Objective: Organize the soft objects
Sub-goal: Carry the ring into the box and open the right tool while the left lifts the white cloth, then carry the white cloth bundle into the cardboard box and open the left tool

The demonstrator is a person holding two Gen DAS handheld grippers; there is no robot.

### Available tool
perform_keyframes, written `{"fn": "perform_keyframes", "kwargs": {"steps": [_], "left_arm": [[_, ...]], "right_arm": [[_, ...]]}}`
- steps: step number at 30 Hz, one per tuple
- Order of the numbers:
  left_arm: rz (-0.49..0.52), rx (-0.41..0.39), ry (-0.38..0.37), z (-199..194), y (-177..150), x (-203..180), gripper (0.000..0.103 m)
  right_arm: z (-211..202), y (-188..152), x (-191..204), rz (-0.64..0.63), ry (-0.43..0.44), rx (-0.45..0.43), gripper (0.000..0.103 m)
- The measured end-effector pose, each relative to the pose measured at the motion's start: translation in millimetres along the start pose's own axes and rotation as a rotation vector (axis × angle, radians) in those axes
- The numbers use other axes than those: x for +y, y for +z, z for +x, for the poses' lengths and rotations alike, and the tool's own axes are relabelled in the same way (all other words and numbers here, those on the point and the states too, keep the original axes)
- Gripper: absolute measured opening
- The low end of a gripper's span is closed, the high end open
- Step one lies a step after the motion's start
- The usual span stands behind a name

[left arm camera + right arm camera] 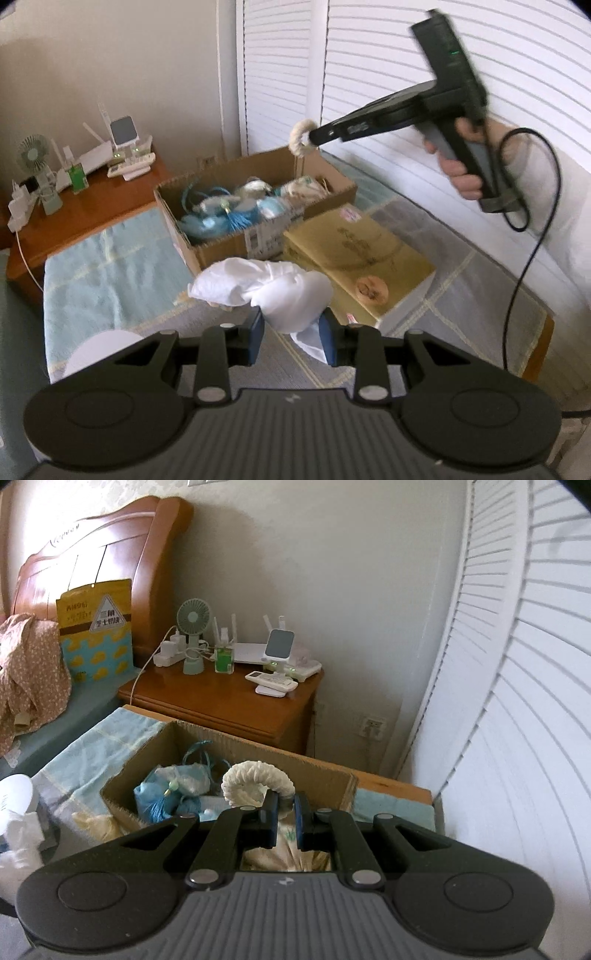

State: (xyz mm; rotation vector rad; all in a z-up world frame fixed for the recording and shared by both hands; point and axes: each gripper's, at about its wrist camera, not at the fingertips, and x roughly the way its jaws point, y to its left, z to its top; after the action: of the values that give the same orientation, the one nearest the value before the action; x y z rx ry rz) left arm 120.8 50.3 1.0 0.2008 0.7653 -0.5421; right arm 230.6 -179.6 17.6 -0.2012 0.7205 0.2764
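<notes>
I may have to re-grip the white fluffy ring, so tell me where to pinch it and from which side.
Pinch across the band of the white fluffy ring at one spot, one finger through the hole and one outside, coming from its near lower edge. It is an open loop with a thin, soft band, so a narrow pinch suffices. The right gripper holds it this way above the cardboard box.

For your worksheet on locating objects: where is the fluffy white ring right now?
Pinched in the right gripper, the ring hangs above the cardboard box.
</notes>
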Motion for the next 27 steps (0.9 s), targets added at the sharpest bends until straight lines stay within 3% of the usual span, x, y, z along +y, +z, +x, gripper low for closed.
{"fn": "perform_keyframes", "kwargs": {"steps": [4, 5, 6, 9, 13, 15, 19, 27], "left_arm": [[0.001, -0.008, 0.004, 1, 3, 3, 0.031], [0.001, -0.007, 0.005, 2, 4, 4, 0.031], [0.000, -0.006, 0.006, 3, 4, 5, 0.031], [-0.005, -0.003, 0.002, 6, 6, 6, 0.031], [-0.004, -0.005, -0.005, 8, 13, 7, 0.031], [-0.001, -0.009, -0.006, 9, 18, 7, 0.031], [0.000, -0.019, -0.011, 11, 32, 6, 0.031], [0.019, -0.044, -0.007, 28, 76, 5, 0.031]], "right_arm": [[24, 8, -4, -0.001, -0.027, 0.036, 0.012], [28, 9, -6, 0.011, -0.032, 0.046, 0.018], [31, 9, -8, 0.024, -0.028, 0.049, 0.033], [30, 6, -12, 0.061, 0.000, 0.045, 0.064], [18, 0, -9, 0.070, 0.000, 0.032, 0.079], [10, -3, -9, 0.083, 0.004, 0.022, 0.094], [-8, -12, -8, 0.111, 0.020, 0.006, 0.103], [-40, -43, -5, 0.189, -0.020, -0.004, 0.103]]}}
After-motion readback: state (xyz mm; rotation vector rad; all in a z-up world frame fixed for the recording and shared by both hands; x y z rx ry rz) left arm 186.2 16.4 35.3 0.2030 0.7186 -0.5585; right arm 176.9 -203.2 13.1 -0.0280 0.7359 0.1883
